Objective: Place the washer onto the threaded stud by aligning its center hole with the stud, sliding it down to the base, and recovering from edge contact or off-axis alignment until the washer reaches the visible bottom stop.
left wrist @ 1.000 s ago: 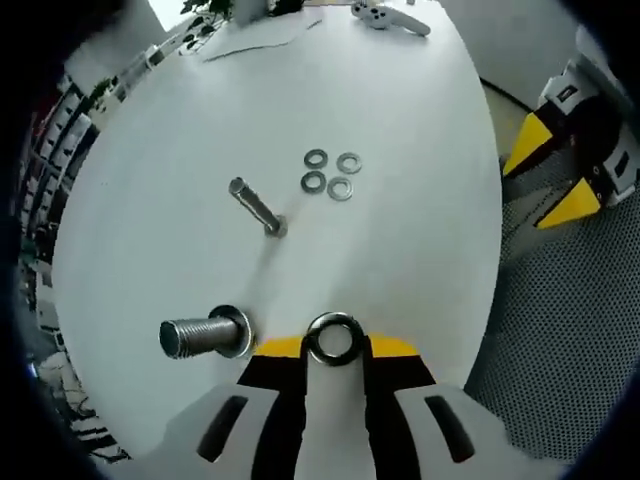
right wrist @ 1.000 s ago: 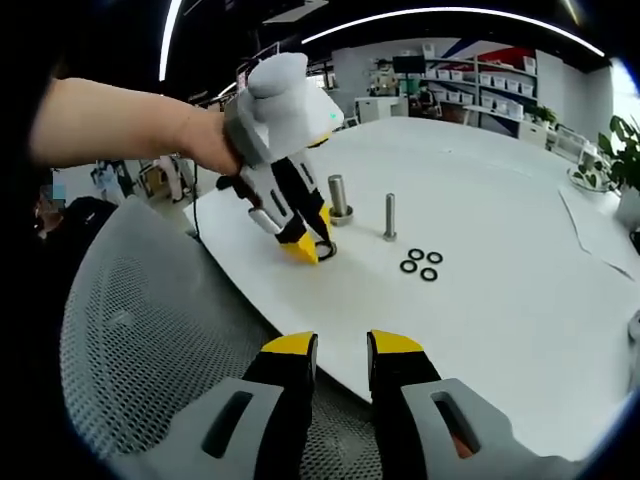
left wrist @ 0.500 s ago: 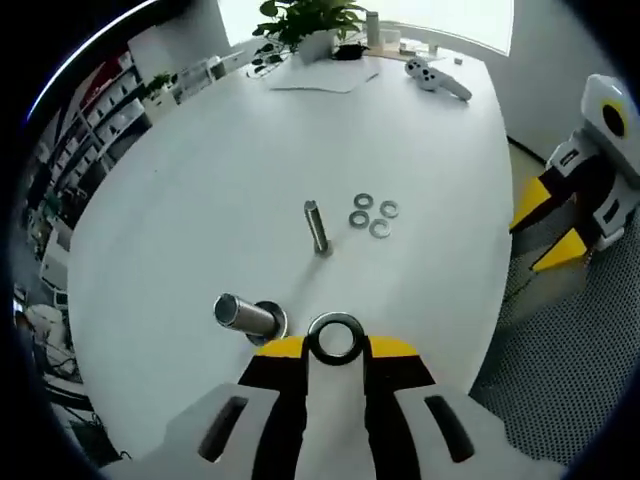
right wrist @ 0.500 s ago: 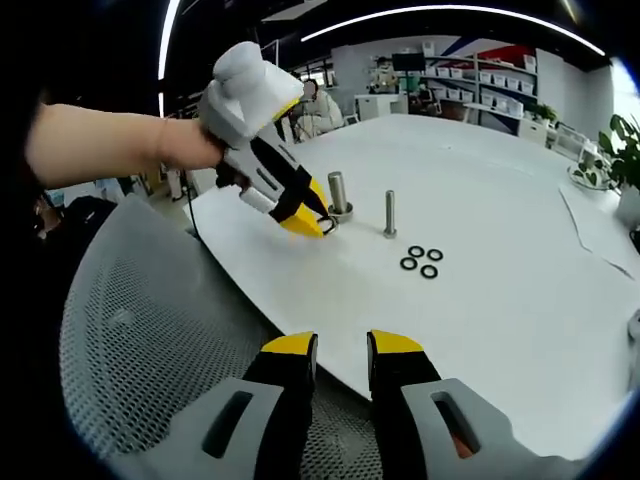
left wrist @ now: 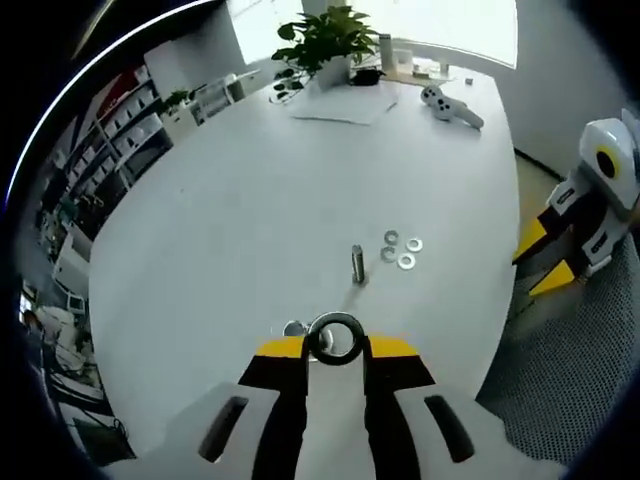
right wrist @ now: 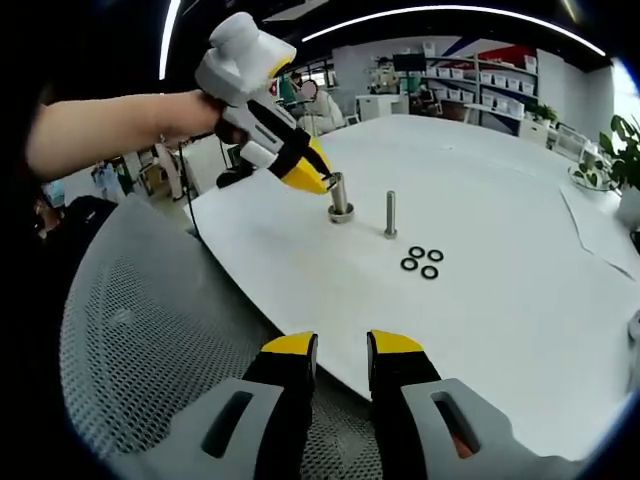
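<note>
The left gripper [left wrist: 335,347] pinches a shiny steel washer [left wrist: 335,338], a flat ring, directly over the threaded stud [right wrist: 339,196]; the right gripper [right wrist: 340,347] hangs empty, jaws parted.

The left gripper view looks steeply down from close above the white table [left wrist: 250,200], its far edge at the frame top. The right gripper view looks from farther back, off the near table [right wrist: 520,250] edge, facing across it. Both share the thin stud [left wrist: 357,264] [right wrist: 390,214] and loose washers [left wrist: 400,250] [right wrist: 420,262]
</note>
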### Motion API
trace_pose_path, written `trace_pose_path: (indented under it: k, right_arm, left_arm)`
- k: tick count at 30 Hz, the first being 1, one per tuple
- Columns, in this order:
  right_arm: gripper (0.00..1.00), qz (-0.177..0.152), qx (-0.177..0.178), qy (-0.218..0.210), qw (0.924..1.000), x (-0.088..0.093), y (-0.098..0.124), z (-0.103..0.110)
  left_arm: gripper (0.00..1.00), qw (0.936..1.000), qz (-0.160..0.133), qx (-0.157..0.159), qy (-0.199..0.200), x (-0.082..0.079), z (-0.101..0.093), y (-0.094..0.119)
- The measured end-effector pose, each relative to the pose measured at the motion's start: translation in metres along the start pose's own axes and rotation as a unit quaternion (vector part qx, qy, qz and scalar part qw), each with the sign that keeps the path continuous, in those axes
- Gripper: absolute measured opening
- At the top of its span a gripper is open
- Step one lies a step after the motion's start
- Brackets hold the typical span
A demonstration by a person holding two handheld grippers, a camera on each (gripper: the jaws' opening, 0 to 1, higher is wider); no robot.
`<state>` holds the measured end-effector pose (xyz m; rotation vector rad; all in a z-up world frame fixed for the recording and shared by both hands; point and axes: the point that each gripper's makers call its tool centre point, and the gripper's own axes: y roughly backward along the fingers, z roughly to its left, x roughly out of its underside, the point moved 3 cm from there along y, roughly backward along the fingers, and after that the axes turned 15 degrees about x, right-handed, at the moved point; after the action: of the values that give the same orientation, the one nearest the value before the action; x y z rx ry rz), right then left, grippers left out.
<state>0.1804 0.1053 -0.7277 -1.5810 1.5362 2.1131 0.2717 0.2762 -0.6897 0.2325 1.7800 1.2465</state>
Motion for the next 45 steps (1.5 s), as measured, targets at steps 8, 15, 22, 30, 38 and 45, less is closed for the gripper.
trace_pose_path:
  k: [8, 15, 22, 30, 38, 45]
  right_arm:
    - [0.23, 0.001, 0.003, -0.001, 1.0000, 0.000, 0.000, -0.001]
    - [0.23, 0.002, 0.007, -0.004, 1.0000, 0.001, 0.000, -0.002]
    - [0.23, 0.002, 0.007, -0.003, 1.0000, 0.001, 0.000, -0.002]
    - [0.23, 0.003, 0.006, -0.001, 1.0000, 0.001, 0.000, -0.002]
    - [0.23, 0.004, 0.010, -0.005, 0.9999, 0.001, 0.000, -0.003]
    - [0.23, 0.003, 0.010, -0.006, 0.9999, 0.001, 0.000, -0.002]
  left_arm:
    - [0.18, 0.9999, 0.012, -0.009, -0.008, -0.005, 0.016, 0.002]
    - [0.18, 0.9995, 0.029, -0.004, -0.013, -0.004, 0.023, -0.004]
    - [0.18, 0.9992, 0.036, 0.002, -0.017, -0.002, 0.023, -0.008]
    - [0.18, 0.9987, 0.047, 0.000, -0.017, 0.003, 0.026, -0.006]
    - [0.18, 0.9985, 0.052, 0.006, -0.015, 0.003, 0.024, -0.009]
    - [0.18, 0.9979, 0.061, 0.009, -0.019, 0.005, 0.026, -0.015]
